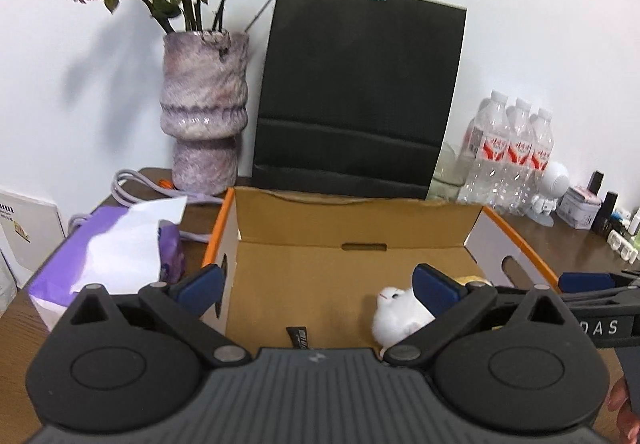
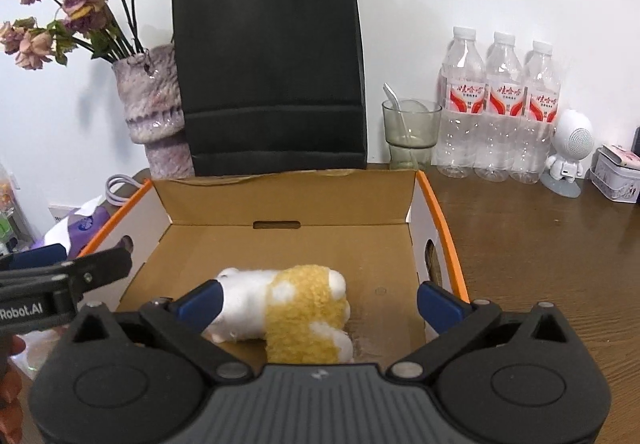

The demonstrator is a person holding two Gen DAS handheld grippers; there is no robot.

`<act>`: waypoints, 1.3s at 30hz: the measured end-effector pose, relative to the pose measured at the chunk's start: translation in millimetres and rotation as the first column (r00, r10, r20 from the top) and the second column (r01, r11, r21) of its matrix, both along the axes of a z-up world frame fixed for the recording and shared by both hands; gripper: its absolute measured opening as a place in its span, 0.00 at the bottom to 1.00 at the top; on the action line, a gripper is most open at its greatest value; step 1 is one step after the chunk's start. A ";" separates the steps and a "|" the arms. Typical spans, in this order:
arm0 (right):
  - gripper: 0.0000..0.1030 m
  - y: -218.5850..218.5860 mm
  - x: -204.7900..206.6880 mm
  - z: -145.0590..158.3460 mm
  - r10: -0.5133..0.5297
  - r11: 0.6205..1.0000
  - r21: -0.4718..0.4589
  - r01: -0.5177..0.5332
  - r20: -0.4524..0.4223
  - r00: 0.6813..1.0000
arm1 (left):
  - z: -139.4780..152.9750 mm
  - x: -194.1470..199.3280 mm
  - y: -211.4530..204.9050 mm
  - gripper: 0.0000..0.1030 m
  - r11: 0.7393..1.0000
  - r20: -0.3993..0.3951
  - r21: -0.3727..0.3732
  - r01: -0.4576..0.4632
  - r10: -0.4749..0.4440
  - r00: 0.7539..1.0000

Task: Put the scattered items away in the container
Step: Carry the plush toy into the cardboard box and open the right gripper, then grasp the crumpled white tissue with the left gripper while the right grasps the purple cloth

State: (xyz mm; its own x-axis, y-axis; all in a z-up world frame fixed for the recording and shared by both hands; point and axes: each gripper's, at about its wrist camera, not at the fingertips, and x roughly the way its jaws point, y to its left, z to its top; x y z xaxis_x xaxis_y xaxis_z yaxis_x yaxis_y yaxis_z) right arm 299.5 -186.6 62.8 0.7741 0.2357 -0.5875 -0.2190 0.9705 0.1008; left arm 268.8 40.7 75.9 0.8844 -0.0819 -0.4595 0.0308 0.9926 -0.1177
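Nearest the lens in the right wrist view, the right tongs (image 2: 320,300) stand spread as wide as they go, their blue pads (image 2: 438,302) clear of the plush toy (image 2: 304,314) that lies between and below them on the floor of the cardboard box (image 2: 416,200). That toy, white at one end and yellow with white spots at the other, rests on its side toward the near part of the box, pressed by nothing. In the left wrist view the left tongs (image 1: 320,286) are spread just as wide and hold nothing; they hang over the box's left wall (image 1: 228,228), with the toy's white end (image 1: 400,314) showing past the right-hand pad. A small dark tag (image 1: 298,338) also lies on the box floor there; what it is cannot be told. By these signs the step in hand is the release: the toy is already in the container and both tongs are free of it. Whether more scattered items wait is not clear, since the purple tissue pack (image 1: 116,256), vase (image 1: 204,112), black paper bag (image 1: 352,92), water bottles (image 2: 500,104), glass (image 2: 410,132) and small white figure (image 2: 568,148) on the bench (image 2: 540,244) look like fixtures, not strays. The next move calls for lifting both tongs straight up, clear of the box walls, without snagging the plush, then scanning the bench for anything left.
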 end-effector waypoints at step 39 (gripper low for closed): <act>1.00 -18.4 -138.8 -43.8 0.125 0.992 -0.022 -0.125 0.028 0.992 | -70.1 -148.3 14.7 1.00 0.992 -0.148 0.069 0.103 -0.092 0.985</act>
State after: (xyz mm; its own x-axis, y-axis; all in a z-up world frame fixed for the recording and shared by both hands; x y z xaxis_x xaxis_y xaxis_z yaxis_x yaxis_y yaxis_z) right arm 160.8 -204.9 19.1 0.7562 0.3204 -0.5706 -0.3414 0.9370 0.0737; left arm 120.5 55.4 5.8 0.7981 -0.1243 -0.5895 0.1161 0.9919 -0.0520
